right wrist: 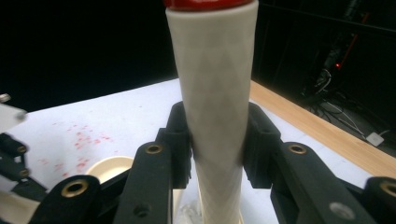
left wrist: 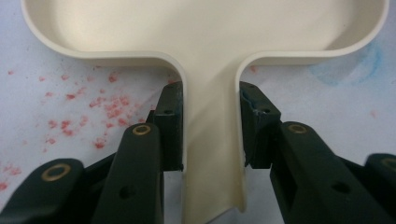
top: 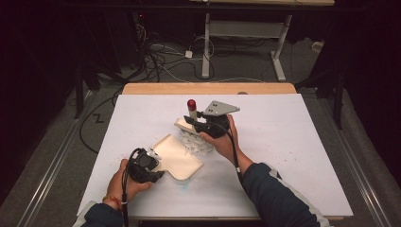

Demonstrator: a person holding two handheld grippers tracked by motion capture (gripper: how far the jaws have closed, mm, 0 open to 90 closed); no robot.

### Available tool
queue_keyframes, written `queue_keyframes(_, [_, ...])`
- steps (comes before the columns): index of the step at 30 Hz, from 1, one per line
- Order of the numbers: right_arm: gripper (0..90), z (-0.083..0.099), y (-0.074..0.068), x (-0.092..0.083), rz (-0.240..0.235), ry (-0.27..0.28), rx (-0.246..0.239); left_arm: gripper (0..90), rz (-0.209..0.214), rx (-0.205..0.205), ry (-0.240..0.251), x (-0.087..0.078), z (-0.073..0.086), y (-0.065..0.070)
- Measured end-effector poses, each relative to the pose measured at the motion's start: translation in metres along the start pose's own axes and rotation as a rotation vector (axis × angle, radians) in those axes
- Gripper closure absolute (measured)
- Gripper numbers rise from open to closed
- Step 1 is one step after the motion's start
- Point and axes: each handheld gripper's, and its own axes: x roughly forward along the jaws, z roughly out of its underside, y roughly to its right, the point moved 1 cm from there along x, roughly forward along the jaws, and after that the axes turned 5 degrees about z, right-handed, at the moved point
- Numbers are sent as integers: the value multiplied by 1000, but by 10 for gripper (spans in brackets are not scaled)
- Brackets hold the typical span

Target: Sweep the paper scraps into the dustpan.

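A cream dustpan (top: 178,157) lies on the white table cover, its flat handle (left wrist: 211,140) pointing toward the person. My left gripper (left wrist: 210,105) is shut on that handle, one pad on each side; in the high view it (top: 152,165) sits at the pan's near-left corner. A hand brush stands with its white handle (right wrist: 215,93) upright, capped in red (top: 191,103), and its pale bristles (top: 196,142) rest on the cover just past the pan's far edge. My right gripper (right wrist: 217,128) is shut on the brush handle, and it (top: 201,124) shows in the high view too.
Red crumbs (left wrist: 109,109) are scattered on the cover to the left of the pan's handle. A blue smudge (left wrist: 348,70) marks the cover at its right. The wooden table edge (top: 208,88) runs along the back. Cables and another table's legs (top: 206,52) are on the floor beyond.
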Motion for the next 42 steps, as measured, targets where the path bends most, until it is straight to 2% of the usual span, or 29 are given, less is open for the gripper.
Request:
queue_keyframes(10, [689, -4, -39, -3, -70, 17, -42, 636, -6, -5, -7, 1, -2, 6])
queue_keyframes(12, [691, -6, -44, -5, -71, 23, -54, 637, -7, -6, -6, 1, -2, 6])
queue_keyframes(15, [699, -10, -48, -7, -90, 38, -64, 637, -10, -5, -5, 1, -2, 6])
queue_keyframes(20, [699, -16, -46, -11, -107, 60, -50, 637, 0, 1, -6, 1, -1, 7])
queue_keyframes(24, [699, -21, -39, -21, -75, 85, -30, 637, 0, 6, -9, 0, 1, 8])
queue_keyframes(29, [699, -29, -25, -43, -33, 121, -12, 636, -7, 10, -14, 0, 2, 10])
queue_keyframes(34, [699, -29, -14, -64, 53, 80, -8, 636, -2, 4, -17, -2, 5, 12])
queue_keyframes(36, [699, -25, -12, -71, 71, 52, 0, 636, -4, -1, -15, -2, 6, 14])
queue_keyframes(42, [699, -5, -16, -91, 131, -42, 4, 636, -17, -12, -13, -2, 9, 19])
